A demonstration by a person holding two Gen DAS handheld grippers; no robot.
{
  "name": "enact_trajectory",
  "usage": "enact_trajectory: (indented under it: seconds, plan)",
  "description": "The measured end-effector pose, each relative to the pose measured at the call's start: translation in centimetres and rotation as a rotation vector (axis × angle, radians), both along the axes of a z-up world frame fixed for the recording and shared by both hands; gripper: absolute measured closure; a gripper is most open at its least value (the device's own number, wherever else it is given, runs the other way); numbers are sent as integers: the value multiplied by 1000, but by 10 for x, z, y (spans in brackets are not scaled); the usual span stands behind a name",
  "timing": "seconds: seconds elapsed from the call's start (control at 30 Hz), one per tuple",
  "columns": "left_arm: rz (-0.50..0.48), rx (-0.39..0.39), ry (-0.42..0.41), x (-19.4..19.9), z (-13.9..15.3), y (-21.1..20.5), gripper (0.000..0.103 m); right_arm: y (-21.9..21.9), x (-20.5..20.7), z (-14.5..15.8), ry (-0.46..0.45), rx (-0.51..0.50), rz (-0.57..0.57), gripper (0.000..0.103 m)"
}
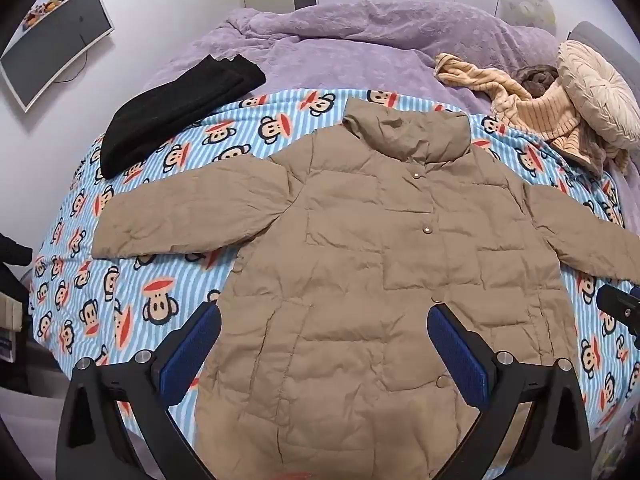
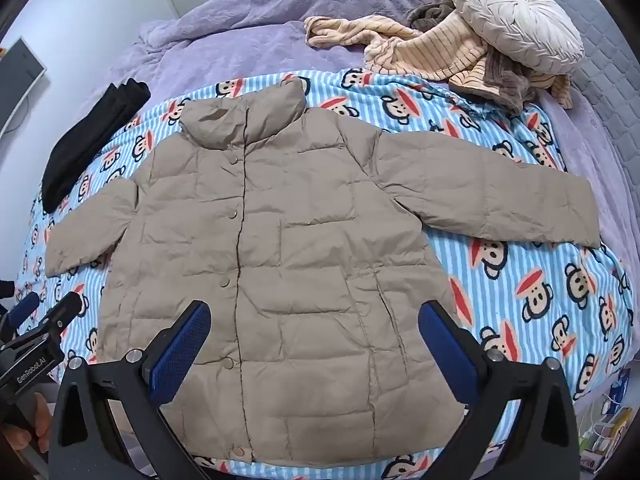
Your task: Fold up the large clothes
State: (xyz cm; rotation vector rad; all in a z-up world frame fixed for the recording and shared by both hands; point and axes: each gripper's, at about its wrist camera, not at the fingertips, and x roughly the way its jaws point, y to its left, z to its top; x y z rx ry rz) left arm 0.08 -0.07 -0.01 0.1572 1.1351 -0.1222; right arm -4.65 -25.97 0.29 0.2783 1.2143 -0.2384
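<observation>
**Jacket Laid Flat, Both Grippers Held Apart Above the Hem**

The tan quilted puffer jacket (image 1: 360,264) lies front-up and snapped shut on the blue-striped monkey-print blanket (image 1: 132,280) that covers the near part of the bed. Its long axis runs from the hem, nearest the cameras, to the stand-up collar (image 1: 404,128), which points away toward the rumpled lilac plush bedspread (image 1: 340,48). Both sleeves are spread out sideways, roughly perpendicular to the body.

The left gripper (image 1: 324,356) hovers over the lower front of the jacket, jaws wide apart, holding nothing. The right gripper (image 2: 314,352) hovers likewise over the hem area, jaws wide apart and empty. Both point forward along the jacket's long axis. In the right wrist view, the left gripper appears at the lower left edge.

A folded black garment (image 1: 176,108) lies beyond the left sleeve. A striped beige garment (image 2: 424,54) and a round cream pleated cushion (image 2: 516,24) lie beyond the right sleeve.
</observation>
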Motion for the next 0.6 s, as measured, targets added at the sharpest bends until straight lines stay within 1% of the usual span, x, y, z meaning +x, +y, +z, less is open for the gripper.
enact_trajectory:
  seconds: [0.07,0.1,0.23,0.3,0.6]
  plan:
    - [-11,-12,8,2,-1,0,0,-2,1,-1,6,4,-3,0]
    - [26,-17,-14,-4,4,1,0,4,8,4,10,2,-2,0]
    - [20,-35,11,-6,3,1,0,4,12,9,14,-3,7,0]
    - [41,-36,11,-11,5,2,0,0,1,6,-6,2,11,0]
    - [48,-40,11,-16,6,-1,0,1,1,4,-5,2,23,0]
